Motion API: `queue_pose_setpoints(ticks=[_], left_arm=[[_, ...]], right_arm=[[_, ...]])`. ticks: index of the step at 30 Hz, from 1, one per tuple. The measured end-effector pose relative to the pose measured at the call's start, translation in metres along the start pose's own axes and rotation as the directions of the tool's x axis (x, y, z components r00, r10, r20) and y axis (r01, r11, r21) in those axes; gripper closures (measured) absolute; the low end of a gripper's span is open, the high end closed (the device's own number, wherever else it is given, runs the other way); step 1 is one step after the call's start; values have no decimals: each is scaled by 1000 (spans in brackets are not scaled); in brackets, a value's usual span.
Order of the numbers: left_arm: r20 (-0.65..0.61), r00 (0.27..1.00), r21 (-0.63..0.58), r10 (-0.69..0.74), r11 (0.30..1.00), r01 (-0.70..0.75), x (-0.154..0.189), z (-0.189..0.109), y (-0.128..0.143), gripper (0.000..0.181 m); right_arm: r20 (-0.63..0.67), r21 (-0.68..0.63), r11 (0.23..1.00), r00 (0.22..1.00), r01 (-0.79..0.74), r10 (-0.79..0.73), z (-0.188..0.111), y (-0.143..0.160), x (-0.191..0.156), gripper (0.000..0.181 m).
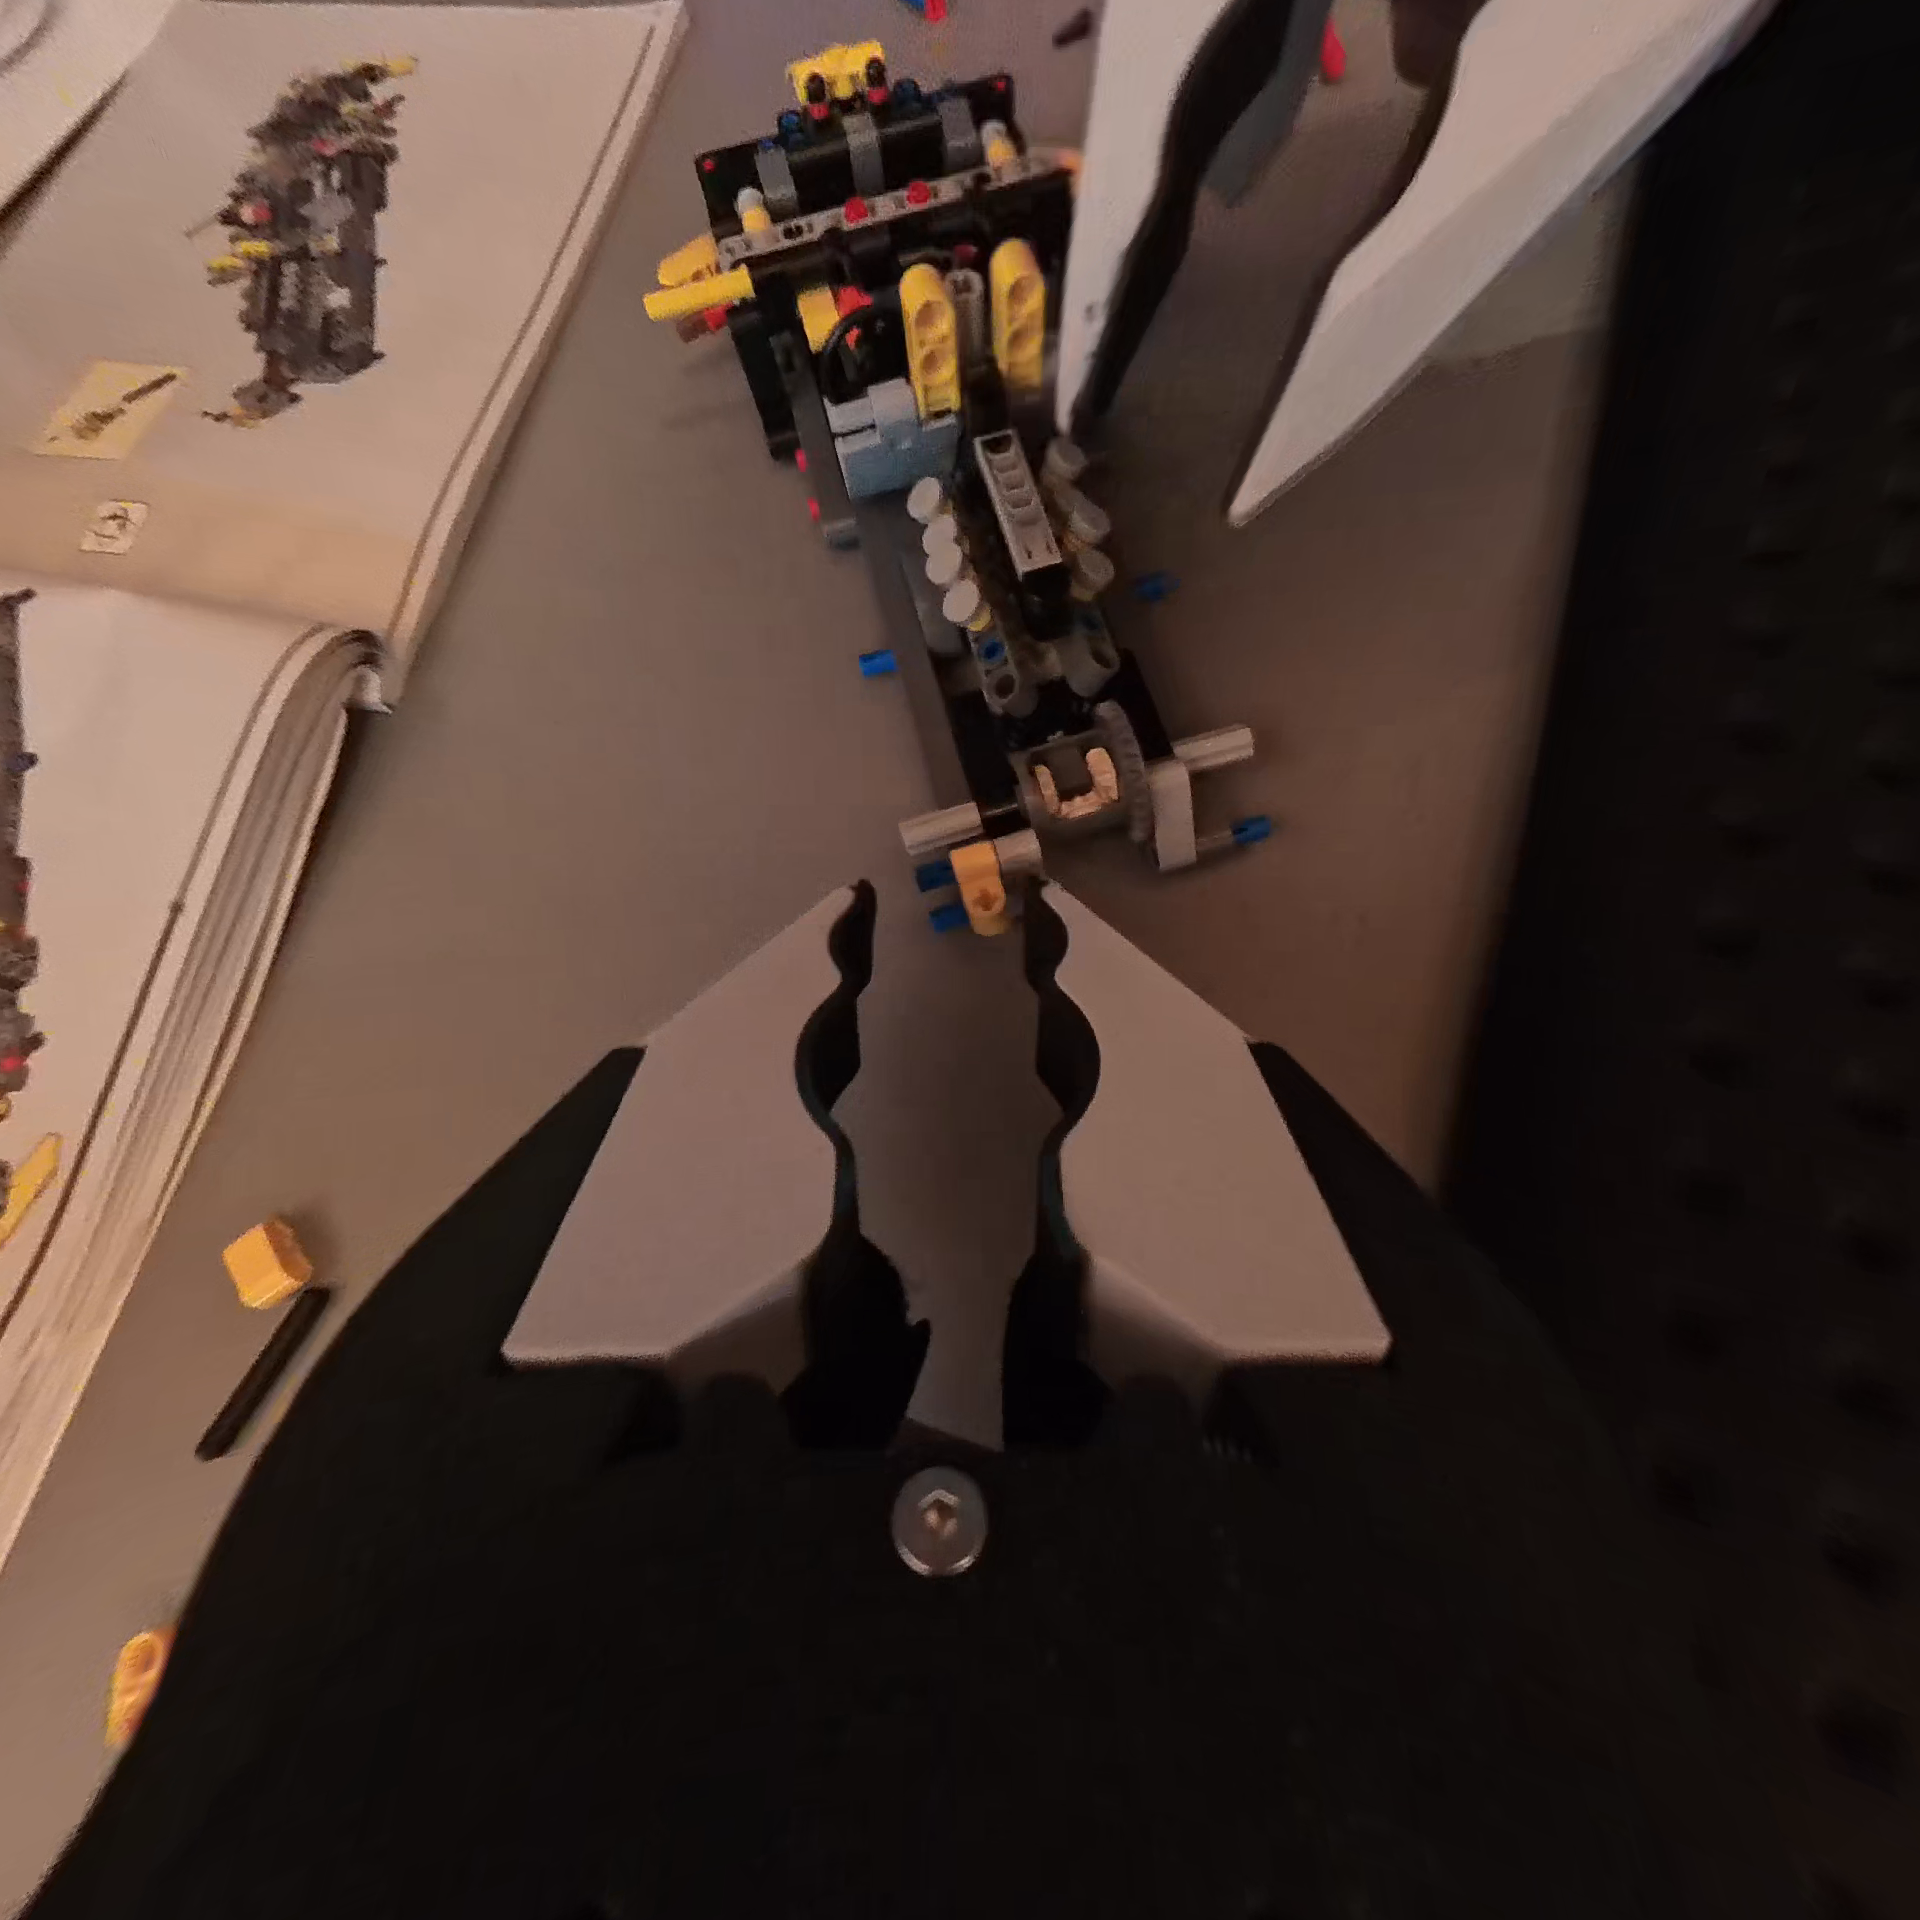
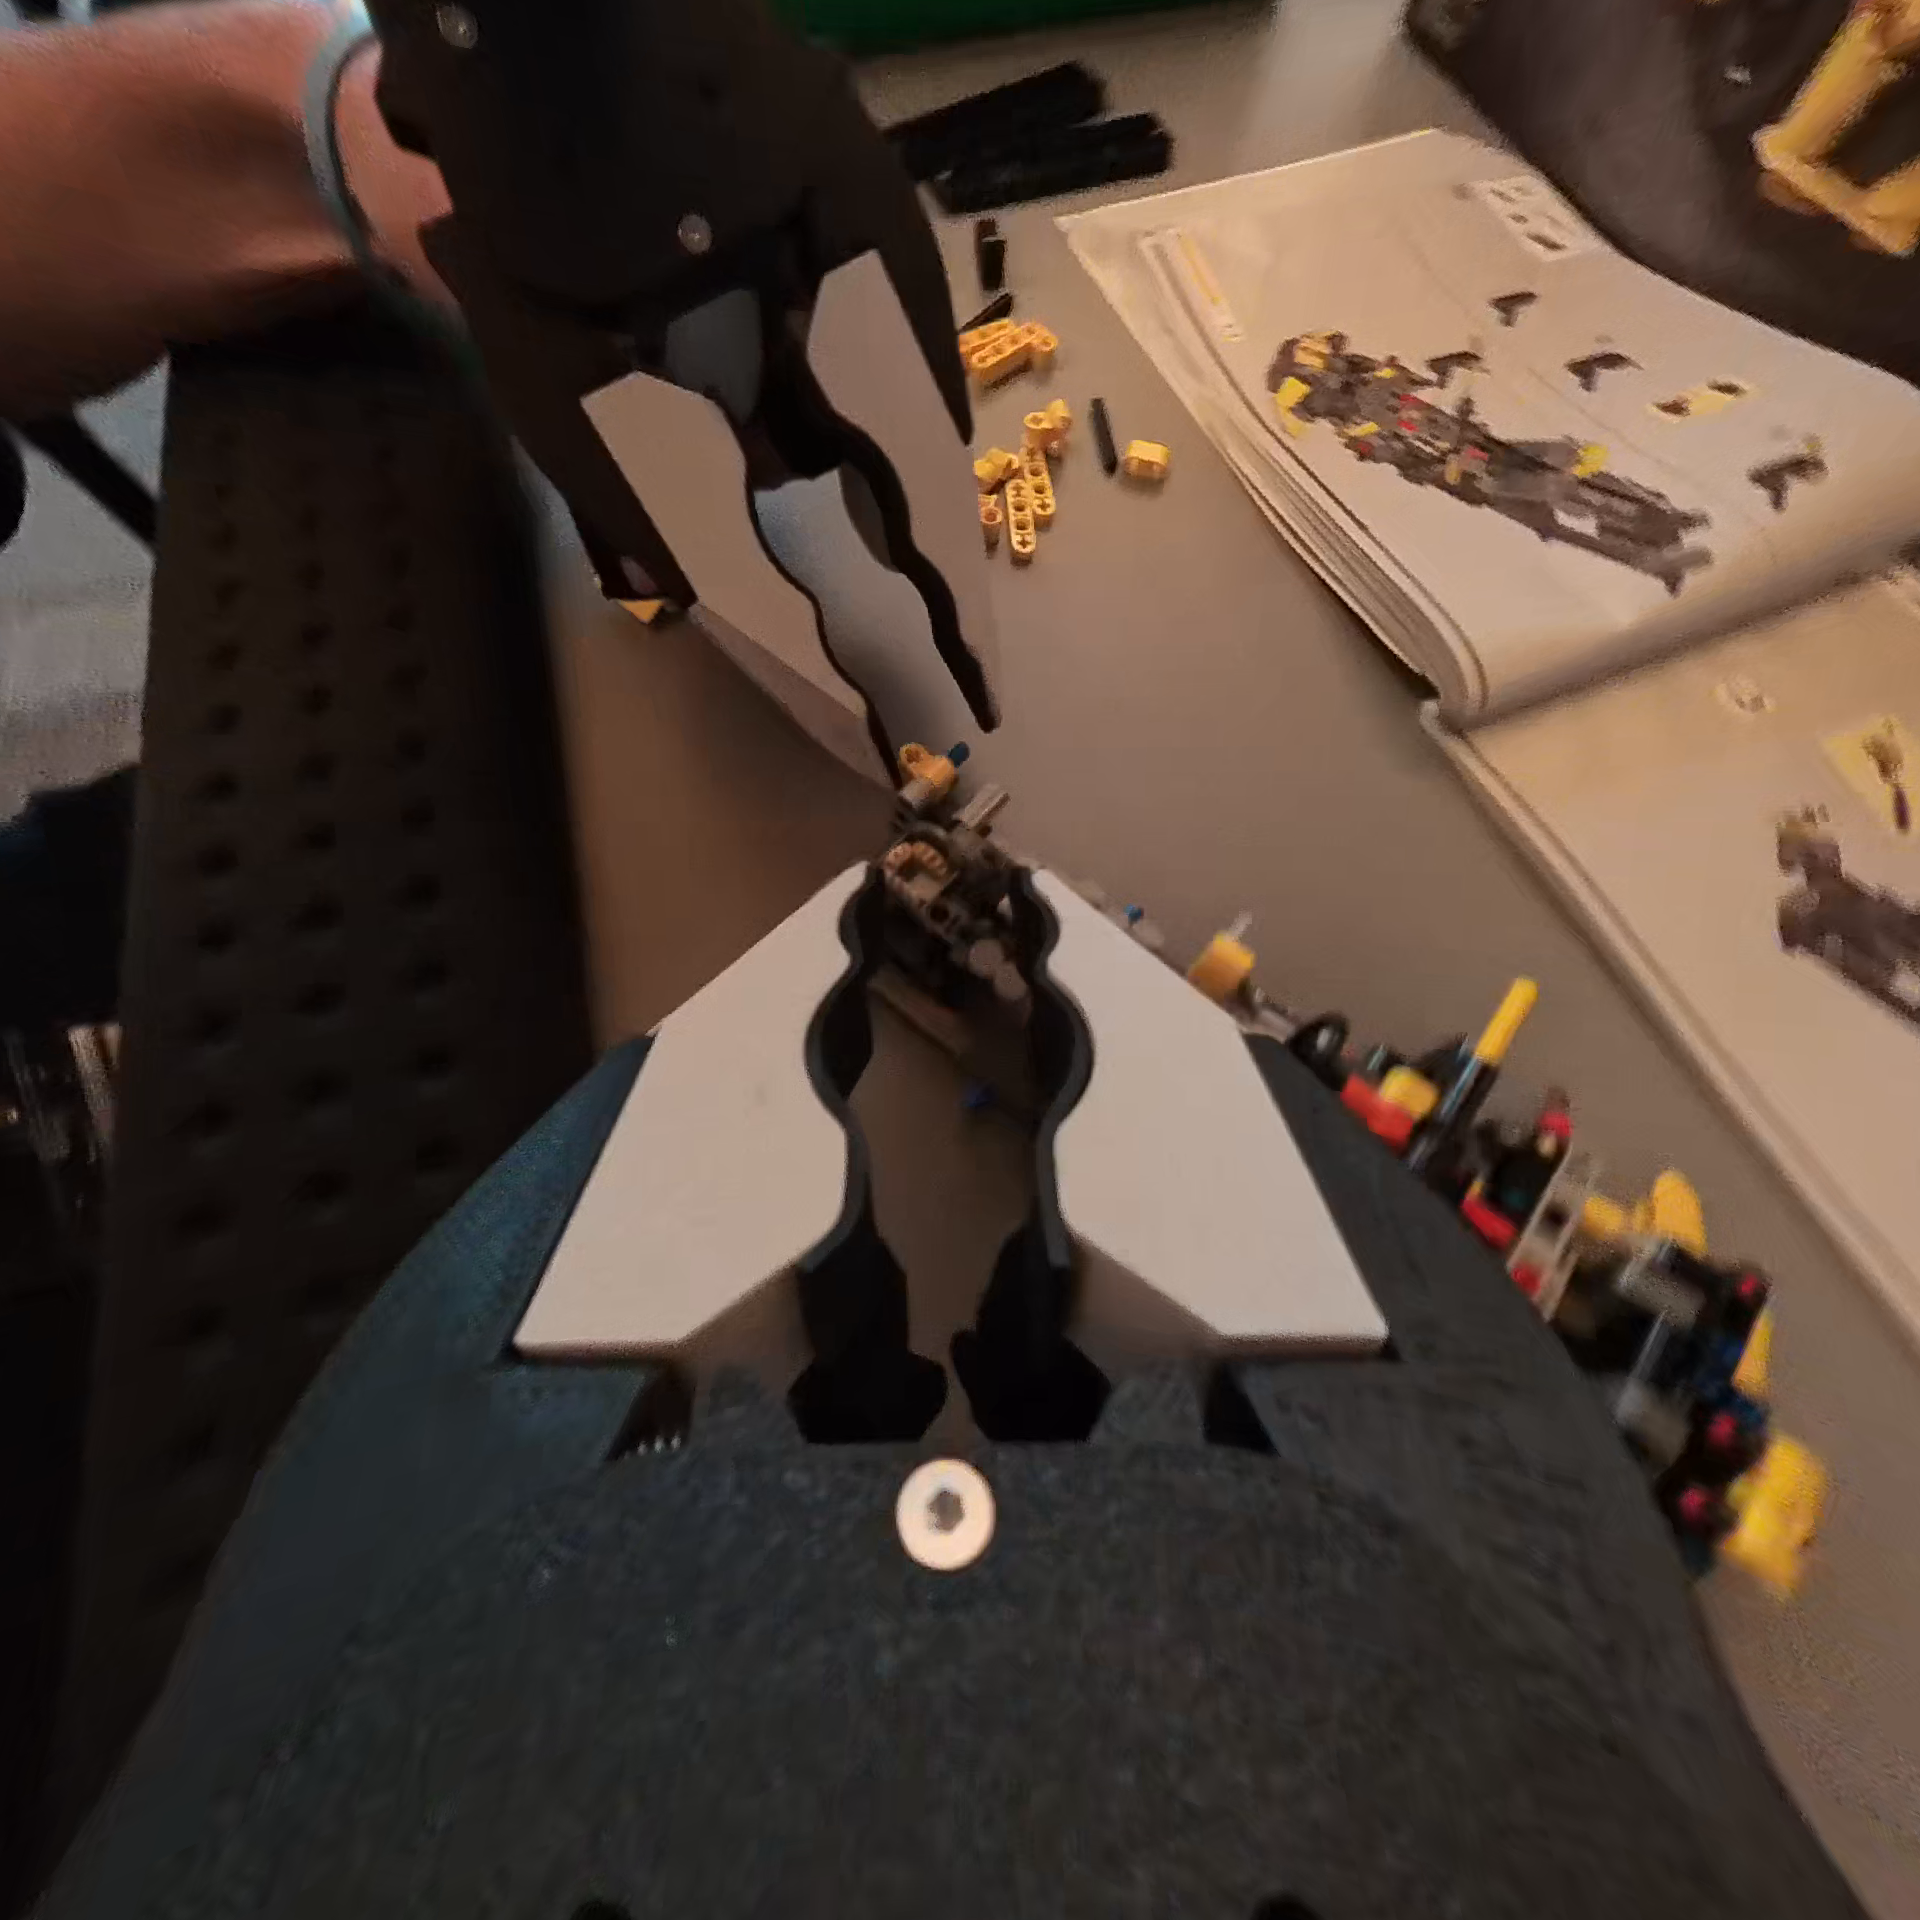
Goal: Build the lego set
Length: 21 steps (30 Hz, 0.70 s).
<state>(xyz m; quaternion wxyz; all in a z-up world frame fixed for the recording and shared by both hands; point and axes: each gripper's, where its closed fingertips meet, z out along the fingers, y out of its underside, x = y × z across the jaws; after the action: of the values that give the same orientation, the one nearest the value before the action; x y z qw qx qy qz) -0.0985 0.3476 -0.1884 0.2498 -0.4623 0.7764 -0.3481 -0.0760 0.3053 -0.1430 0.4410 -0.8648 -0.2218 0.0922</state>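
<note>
The half-built chassis point(image 1: 966, 499) lies lengthwise on the desk point(image 1: 623, 727), its axle end nearest the left gripper point(image 1: 943, 902). That gripper's fingers stand narrowly apart, empty, just short of the small yellow connector point(image 1: 985, 878). The right gripper point(image 2: 940, 904) seems to straddle the engine section, though whether it clamps I cannot tell. The model looks light and rigid, but its pins and stubs (press-fit only) would likely pop loose; the black frame beams look safest to hold. The open manual point(image 1: 312, 312) crowds the left, a dark perforated edge point(image 1: 1714, 935) the right.
</note>
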Motion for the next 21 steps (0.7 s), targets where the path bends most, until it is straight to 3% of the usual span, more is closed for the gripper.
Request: queue_pose_setpoints(ticks=[5,7,11,21], left_arm=[[-34,999,11,-25,1000,25,7,3,-4,151],[-35,998,-4,-47,999,47,7,6,-4,151],[-43,998,-30,-55,998,54,9,10,-3,155],[-72,997,-43,-29,999,26,-4,5,1,155]], right_arm=[[-67,182,971,984,-153,167,-29,17,-8,164],[-67,254,956,983,-148,170,-38,18,-12,164],[-191,342,936,969,-82,155,-52,9,-2,167],[-180,308,947,972,-88,149,-45,16,-1,168]])
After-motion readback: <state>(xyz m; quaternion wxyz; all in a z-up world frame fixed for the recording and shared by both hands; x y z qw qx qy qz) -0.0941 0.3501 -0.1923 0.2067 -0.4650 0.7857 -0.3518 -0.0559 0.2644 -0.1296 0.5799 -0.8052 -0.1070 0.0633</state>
